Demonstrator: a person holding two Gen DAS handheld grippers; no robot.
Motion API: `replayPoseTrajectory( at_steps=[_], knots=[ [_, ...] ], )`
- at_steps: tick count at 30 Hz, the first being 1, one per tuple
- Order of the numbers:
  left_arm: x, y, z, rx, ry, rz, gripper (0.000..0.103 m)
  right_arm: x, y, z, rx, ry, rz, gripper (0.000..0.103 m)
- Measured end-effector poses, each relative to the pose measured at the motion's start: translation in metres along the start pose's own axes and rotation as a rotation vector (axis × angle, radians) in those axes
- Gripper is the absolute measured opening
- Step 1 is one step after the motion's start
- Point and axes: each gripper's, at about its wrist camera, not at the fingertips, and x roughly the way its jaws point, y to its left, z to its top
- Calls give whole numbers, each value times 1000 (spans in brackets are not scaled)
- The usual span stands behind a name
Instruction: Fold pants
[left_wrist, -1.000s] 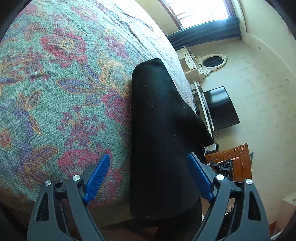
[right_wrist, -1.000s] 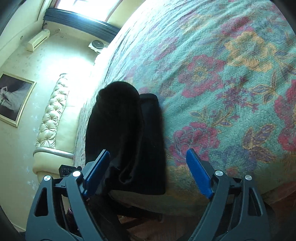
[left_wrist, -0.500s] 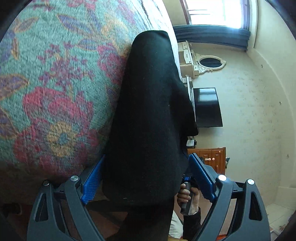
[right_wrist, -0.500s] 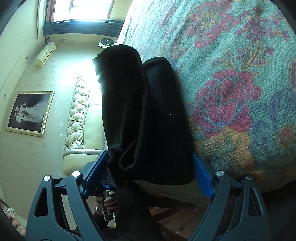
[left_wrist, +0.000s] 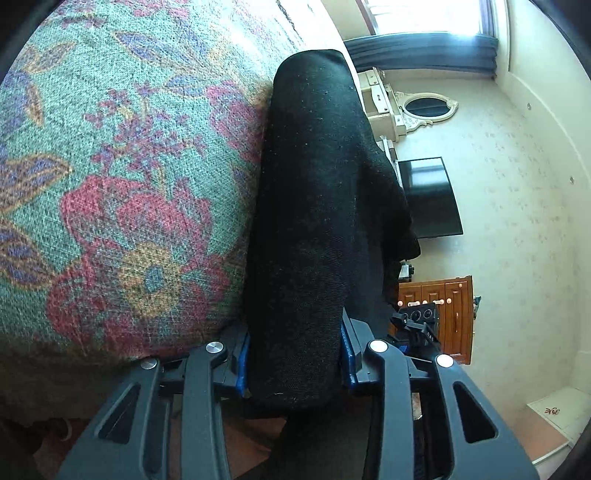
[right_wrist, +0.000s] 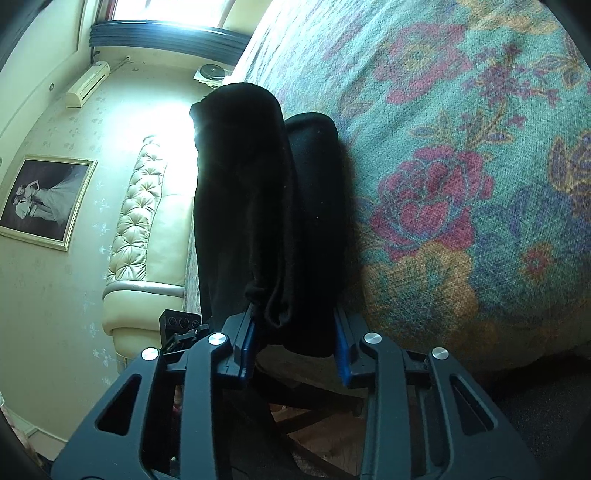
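- Looking along the left gripper (left_wrist: 293, 363), the black pants (left_wrist: 314, 206) lay as a long doubled strip along the edge of the floral bedspread (left_wrist: 118, 192), their near end hanging just over it.
- Its jaws were closing, the blue pads (left_wrist: 242, 363) set against both sides of that near end, the cloth pinched between them.
- Beyond the bed stood a dark TV screen (left_wrist: 430, 199), an oval mirror (left_wrist: 424, 107) and a wooden cabinet (left_wrist: 439, 314); none of them lay in the path of a fold.
- Looking along the right gripper (right_wrist: 293, 349), the same pants (right_wrist: 266, 206) showed two stacked layers, the upper one bulging over the lower.
- These jaws were closing too, both pads against the layered end with the fabric squeezed between them.
- A tufted headboard (right_wrist: 138, 218), a framed picture (right_wrist: 46, 201) and a wall air conditioner (right_wrist: 88, 83) sat well apart from the work.
- The step in hand appeared to be gripping the near end with both grippers for the next fold.
- That fold would likely call for lifting both ends together and carrying them across towards the far end, keeping the layers aligned; the loose upper layer could slip.
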Motion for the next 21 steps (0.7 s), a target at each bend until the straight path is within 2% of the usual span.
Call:
replayPoseTrajectory(
  at_steps=[3, 5, 7, 8, 9, 11, 13, 16, 21],
  knots=[
    [-2, 6, -2, 3, 6, -16, 37, 0, -10, -2, 22, 5, 18, 33],
    [-8, 11, -1, 2, 2, -45, 43, -1, -9, -2, 18, 12, 20, 37],
    [-17, 13, -3, 2, -7, -47, 48, -7, -5, -1, -3, 24, 6, 57],
    [-23, 14, -2, 7, -13, -46, 55, -13, -2, 0, -24, 17, 3, 63],
    [-31, 12, -2, 17, -24, -45, 59, -21, 1, 4, -45, 1, -4, 75],
    [-49, 6, 0, 54, -68, -51, 73, -36, 6, 12, -77, -42, -2, 86],
    [-66, -1, 7, 113, -118, -37, 79, -42, 8, 25, -80, -67, 16, 91],
    [-73, -3, 30, 161, -147, -3, 80, -29, 6, 49, -72, -68, 40, 92],
    [-46, 2, 75, 168, -127, -8, 80, 13, 11, 87, -78, -21, 46, 92]
  ],
)
